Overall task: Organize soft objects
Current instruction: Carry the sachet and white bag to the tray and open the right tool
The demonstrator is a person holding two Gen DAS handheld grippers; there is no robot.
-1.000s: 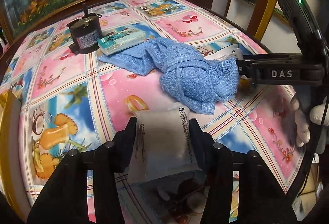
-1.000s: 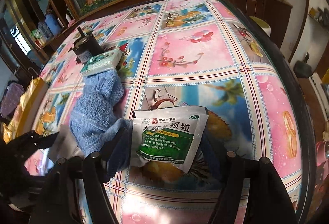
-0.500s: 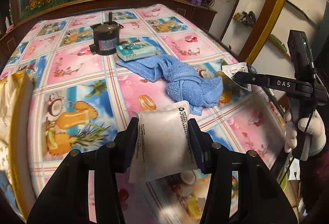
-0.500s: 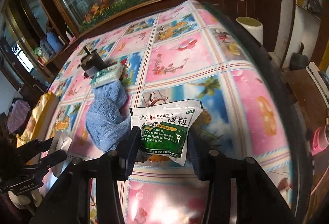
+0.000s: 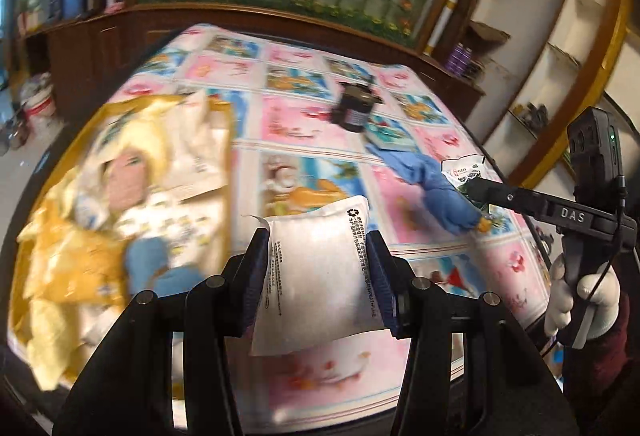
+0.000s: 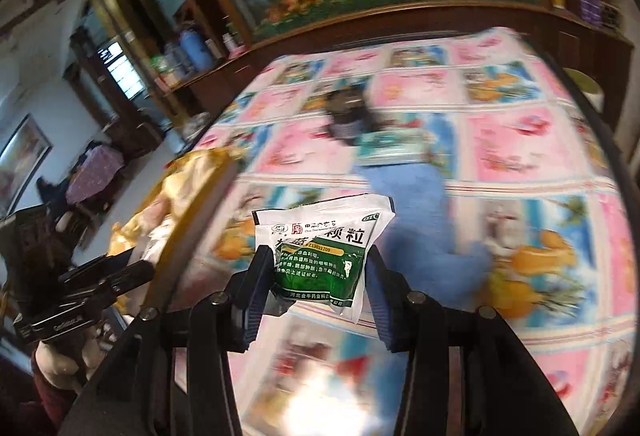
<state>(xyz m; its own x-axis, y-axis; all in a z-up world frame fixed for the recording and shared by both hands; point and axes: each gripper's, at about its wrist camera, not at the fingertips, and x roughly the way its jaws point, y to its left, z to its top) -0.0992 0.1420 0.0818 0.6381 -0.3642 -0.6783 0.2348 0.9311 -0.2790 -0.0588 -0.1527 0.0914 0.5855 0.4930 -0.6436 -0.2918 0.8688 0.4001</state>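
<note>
Soft objects are being gathered here, and two of them are in hand at once. The left gripper (image 5: 318, 268) is clamped on a plain white sachet (image 5: 320, 272) with black print down its edges, held upright between the pads and lifted off the table (image 5: 304, 368). The right gripper (image 6: 316, 290) is closed on a green-and-white medicine packet (image 6: 320, 248), pinched by its lower half so the printed top sticks up free; the same packet shows small in the left wrist view at the tip of the other tool (image 5: 464, 172).

On the left side of the table sits a gold-lined box (image 5: 100, 196), holding soft bags and pale wrappers (its contents are blurred, so I cannot name them one by one). A blue towel (image 5: 424, 184) lies bunched on the patterned cloth, well apart from the box, with a teal pack (image 5: 390, 136) and a dark round canister (image 5: 354, 108) just beyond it.

My reading is that the step in hand is carrying both packets to the box. The left sachet is nearer to it. The next move calls for bringing each packet over the box's open top, low enough that a limp pouch does not slide off the heap, then parting the fingers. The towel looks to be left for afterwards.
</note>
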